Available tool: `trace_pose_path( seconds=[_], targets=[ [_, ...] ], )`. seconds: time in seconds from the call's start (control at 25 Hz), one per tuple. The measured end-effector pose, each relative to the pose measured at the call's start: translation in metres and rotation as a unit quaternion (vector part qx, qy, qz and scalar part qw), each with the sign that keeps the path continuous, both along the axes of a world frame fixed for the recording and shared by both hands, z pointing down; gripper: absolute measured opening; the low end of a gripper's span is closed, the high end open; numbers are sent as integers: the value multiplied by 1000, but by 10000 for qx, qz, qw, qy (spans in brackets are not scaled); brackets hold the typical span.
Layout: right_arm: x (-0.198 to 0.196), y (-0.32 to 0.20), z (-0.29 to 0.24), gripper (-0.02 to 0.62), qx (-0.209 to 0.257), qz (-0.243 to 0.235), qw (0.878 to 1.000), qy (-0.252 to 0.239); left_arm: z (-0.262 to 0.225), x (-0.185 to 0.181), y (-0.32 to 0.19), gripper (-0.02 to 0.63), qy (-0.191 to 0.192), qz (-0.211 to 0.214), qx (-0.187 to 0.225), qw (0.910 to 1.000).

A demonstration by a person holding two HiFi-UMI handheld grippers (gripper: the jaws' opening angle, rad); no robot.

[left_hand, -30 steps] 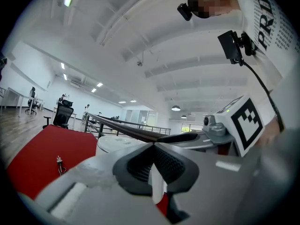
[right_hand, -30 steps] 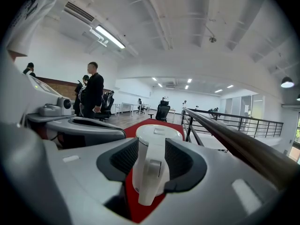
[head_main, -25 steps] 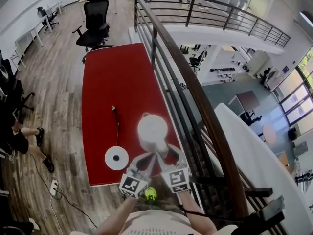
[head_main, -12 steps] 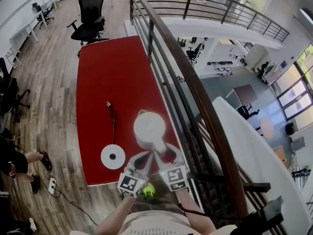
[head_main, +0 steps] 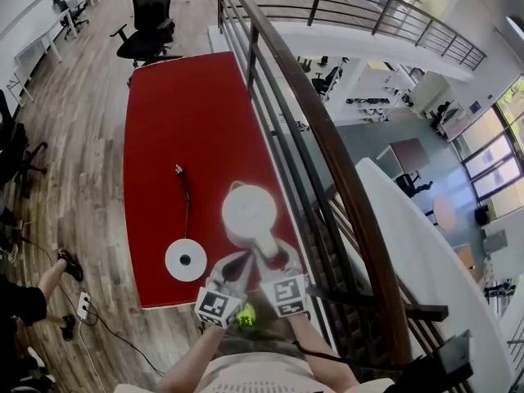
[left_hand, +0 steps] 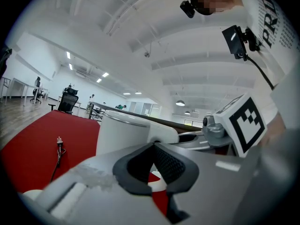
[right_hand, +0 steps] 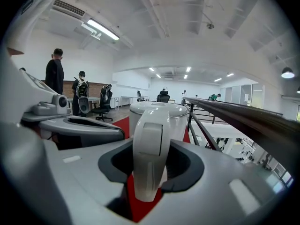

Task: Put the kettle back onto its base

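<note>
A white kettle (head_main: 248, 211) stands on the red table (head_main: 188, 121), to the right of its round white base (head_main: 186, 260) and apart from it. The base's black cord (head_main: 187, 195) runs away to a plug. My right gripper (head_main: 277, 258) has just been closing its jaws on the kettle's handle (right_hand: 150, 144), and the pads look pressed against both sides of it. In the right gripper view that gripper (right_hand: 147, 172) points at the kettle (right_hand: 159, 111). My left gripper (head_main: 234, 268) hangs just left of the handle, open and with nothing in it (left_hand: 157, 179). Beyond it stands the kettle (left_hand: 124, 135).
A dark metal railing (head_main: 311, 137) runs along the table's right edge, close to the kettle. A black office chair (head_main: 151, 23) stands beyond the far end. On the wooden floor at left are a person's leg (head_main: 33, 293) and a power strip (head_main: 82, 301).
Both grippers have sunk a little towards the kettle's handle, and the right jaws have narrowed around it. The kettle has stayed where it was. The person at the left has shifted.
</note>
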State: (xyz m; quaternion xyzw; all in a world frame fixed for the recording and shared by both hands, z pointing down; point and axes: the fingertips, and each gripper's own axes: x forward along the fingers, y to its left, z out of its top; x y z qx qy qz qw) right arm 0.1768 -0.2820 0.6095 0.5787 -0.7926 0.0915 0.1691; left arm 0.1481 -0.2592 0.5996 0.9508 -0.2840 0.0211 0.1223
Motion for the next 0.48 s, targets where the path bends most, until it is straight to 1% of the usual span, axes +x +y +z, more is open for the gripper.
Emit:
trace_pose_path(
  seconds=[0.2, 0.32, 0.48],
  targets=[
    [6, -5, -3, 138, 16, 156, 9998, -83, 2, -2, -3, -8, -73, 22, -15, 10000],
    [7, -6, -4, 132, 26, 168, 9994, -299, -1, -3, -4, -8, 4, -42, -55, 10000],
    [7, -5, -3, 126, 75, 152, 9990, -406, 0, -7, -5, -6, -78, -13, 10, 10000]
  ],
)
